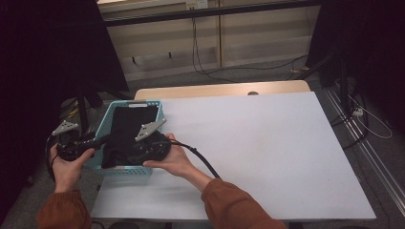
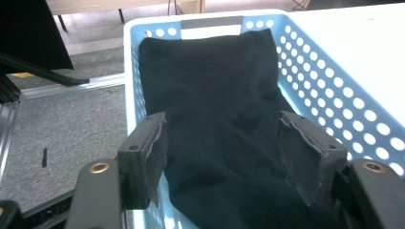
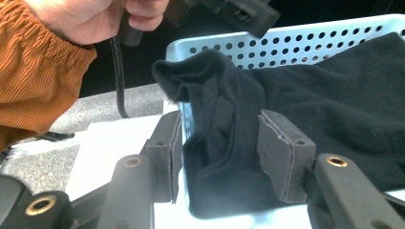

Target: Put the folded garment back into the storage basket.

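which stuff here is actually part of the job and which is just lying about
In the job:
- black cloth, lying in the basket, one fold draped over its rim
- light blue basket
- left tool, open over the cloth
- right tool, open around the draped fold

Just there:
- white table
- floor cables

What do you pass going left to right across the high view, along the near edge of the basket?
Left hand → left gripper → blue basket with the black cloth in it → right gripper → right hand → bare white table.
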Demonstrator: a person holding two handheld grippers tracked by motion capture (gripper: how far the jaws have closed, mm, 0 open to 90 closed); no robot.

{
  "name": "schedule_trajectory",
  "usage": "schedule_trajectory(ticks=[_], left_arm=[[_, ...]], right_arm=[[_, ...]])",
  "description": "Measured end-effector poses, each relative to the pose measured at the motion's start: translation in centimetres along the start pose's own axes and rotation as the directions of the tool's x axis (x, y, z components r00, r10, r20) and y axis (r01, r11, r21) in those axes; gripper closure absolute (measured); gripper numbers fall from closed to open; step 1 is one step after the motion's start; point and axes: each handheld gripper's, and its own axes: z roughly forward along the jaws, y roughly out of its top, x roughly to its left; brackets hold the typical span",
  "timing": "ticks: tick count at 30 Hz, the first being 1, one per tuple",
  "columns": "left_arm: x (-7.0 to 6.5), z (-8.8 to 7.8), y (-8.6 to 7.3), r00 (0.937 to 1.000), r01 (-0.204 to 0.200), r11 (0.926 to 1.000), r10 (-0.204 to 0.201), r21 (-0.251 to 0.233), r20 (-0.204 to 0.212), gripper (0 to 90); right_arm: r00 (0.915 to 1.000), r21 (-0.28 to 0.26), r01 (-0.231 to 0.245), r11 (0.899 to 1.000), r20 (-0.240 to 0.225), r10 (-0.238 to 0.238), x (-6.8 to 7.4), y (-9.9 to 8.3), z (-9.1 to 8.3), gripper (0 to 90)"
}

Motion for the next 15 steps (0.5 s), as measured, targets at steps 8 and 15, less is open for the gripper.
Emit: schedule_trajectory(ticks=[8, 15], left_arm=[[-1.9, -1.0, -2.2, 0.9994, 0.033, 0.9992, -0.033, 0.022, 0.005, 34.8], [-2.6, -1.7, -3.7, 0.9985, 0.055, 0.9968, -0.055, 0.059, 0.006, 34.4]], right_arm=[[0.9991, -0.002, -0.006, 1.0, 0.041, 0.006, 0.9, -2.5, -2.9, 47.8], [0.9966, 0.006, -0.03, 1.0, 0.077, 0.029, 1.1, -4.7, -5.0, 45.7]])
